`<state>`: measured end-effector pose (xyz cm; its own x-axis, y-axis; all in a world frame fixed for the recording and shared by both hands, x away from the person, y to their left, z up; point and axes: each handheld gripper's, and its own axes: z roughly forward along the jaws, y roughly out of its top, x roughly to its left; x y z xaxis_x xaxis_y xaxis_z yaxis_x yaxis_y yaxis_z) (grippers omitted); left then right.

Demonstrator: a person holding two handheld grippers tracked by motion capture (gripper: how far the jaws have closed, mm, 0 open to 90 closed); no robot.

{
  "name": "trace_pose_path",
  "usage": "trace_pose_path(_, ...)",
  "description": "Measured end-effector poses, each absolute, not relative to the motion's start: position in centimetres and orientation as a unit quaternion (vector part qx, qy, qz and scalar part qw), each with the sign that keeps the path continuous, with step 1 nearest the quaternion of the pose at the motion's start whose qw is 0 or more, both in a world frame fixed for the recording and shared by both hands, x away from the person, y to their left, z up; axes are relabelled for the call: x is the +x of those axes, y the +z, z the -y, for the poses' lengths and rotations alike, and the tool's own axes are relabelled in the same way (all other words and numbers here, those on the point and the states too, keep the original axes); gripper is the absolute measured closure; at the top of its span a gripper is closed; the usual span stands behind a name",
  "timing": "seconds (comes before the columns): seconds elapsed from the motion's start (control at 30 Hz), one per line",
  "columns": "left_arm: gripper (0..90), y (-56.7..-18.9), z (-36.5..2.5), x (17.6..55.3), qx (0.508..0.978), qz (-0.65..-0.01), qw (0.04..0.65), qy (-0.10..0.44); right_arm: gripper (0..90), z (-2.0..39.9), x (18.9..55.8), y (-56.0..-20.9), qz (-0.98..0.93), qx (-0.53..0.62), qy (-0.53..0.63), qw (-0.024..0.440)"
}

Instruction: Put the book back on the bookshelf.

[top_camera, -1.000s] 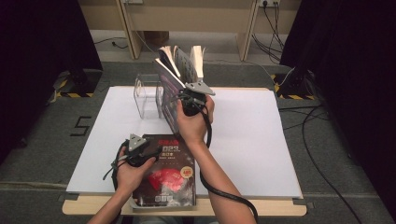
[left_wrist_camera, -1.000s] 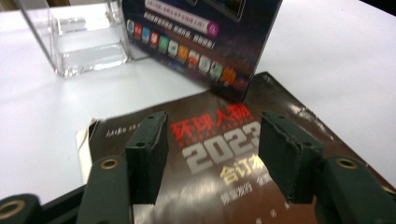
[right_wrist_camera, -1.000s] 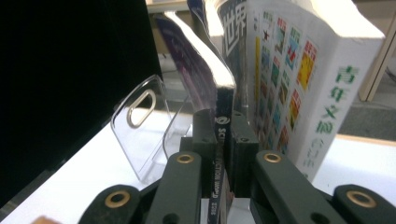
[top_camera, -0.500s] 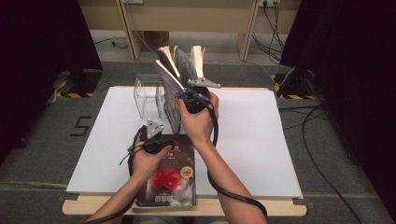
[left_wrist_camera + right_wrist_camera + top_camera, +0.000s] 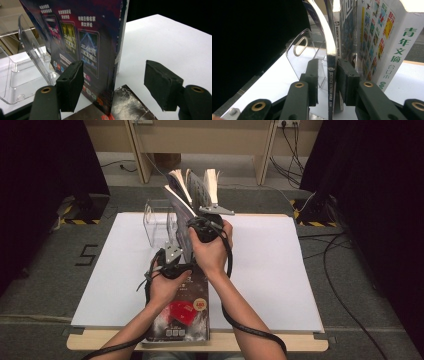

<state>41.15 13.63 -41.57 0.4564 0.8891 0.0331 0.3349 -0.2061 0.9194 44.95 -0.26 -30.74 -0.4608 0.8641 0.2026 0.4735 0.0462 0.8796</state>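
The right gripper (image 5: 327, 82) jaws, just opened, are set narrowly either side of an upright magazine (image 5: 331, 75) in the clear rack (image 5: 298, 47), its spine marked "SCIENCE FICTION WORLD", with small gaps at the pads. The left gripper (image 5: 115, 85) jaws, also just opened, are spread wide with nothing held, above a flat magazine (image 5: 182, 312) at the table's (image 5: 280, 270) near edge. The upright copy is judged shelved beside a white volume (image 5: 392, 37) with green Chinese lettering; the flat one is left.

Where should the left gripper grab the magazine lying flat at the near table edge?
Take the flat magazine by its near short edge, which seems to overhang the table, coming in level from the person's side with one jaw above and one below. It lies flat, so the other edges give a lower jaw no gap. The left gripper is open over its far end, close to the standing magazines.
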Motion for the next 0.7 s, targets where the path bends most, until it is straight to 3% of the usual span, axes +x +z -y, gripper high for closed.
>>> trace_pose_path(0.3, 34.1, -41.3, -12.9, 41.6, 0.711, -0.421, 0.465, 0.319, 72.2, 0.2, 44.9, -30.6, -0.693, 0.484, 0.501, 0.188)
trace_pose_path(0.7, 45.2, -41.3, -11.3, 42.6, 0.703, -0.414, 0.451, 0.363, 72.9, 0.3, 44.4, -30.1, -0.69, 0.48, 0.511, 0.181)
